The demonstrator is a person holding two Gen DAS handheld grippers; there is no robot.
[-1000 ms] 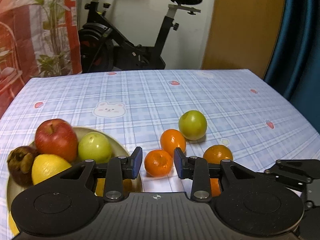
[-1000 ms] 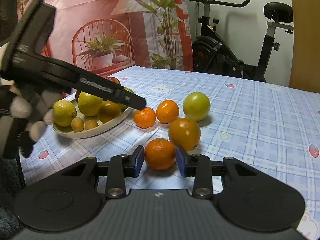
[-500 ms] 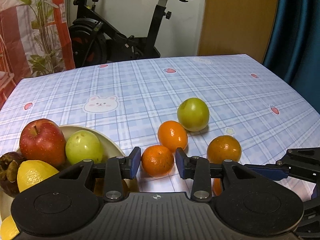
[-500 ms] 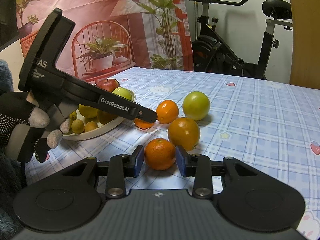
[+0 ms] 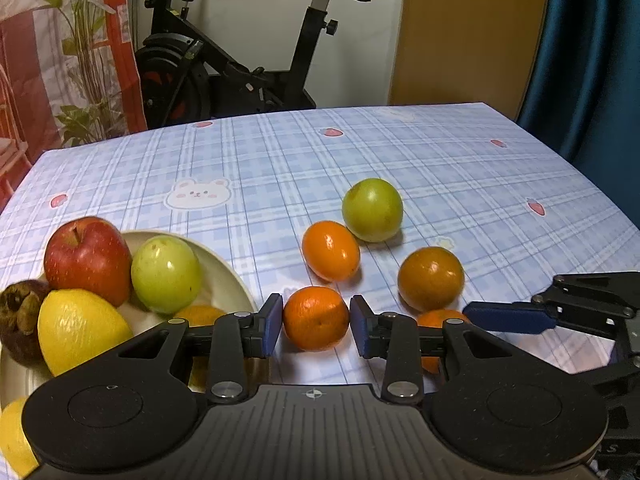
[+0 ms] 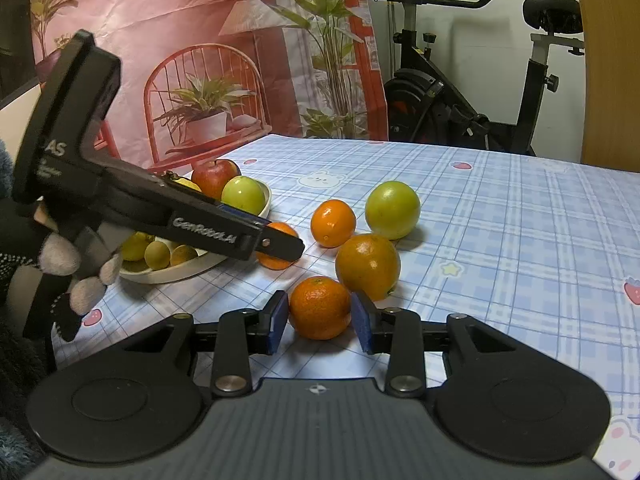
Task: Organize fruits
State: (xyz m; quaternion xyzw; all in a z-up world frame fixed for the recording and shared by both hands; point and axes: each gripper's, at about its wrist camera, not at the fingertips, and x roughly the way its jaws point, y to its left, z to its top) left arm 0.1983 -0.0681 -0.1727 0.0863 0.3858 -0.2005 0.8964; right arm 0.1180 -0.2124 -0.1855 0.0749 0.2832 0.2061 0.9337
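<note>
Plate (image 5: 224, 272) partly filled; five fruits remain on worktop (image 5: 280, 168), left hand-held gripper (image 5: 316, 326) and right hand-held gripper (image 6: 320, 318) each open around a mandarin, neither gripped.

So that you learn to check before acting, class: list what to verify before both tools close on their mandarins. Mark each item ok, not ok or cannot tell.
1. Left tool open and straddling the first mandarin: ok.
2. Right tool open and straddling the second mandarin: ok.
3. First mandarin free of neighbouring fruit: ok; it sits apart from the others.
4. Second mandarin free of neighbours: cannot tell; the large orange sits close behind it, and contact is unclear.
5. The tools clear of each other: ok.
6. Room on the plate: cannot tell; it is crowded with fruit.
</note>
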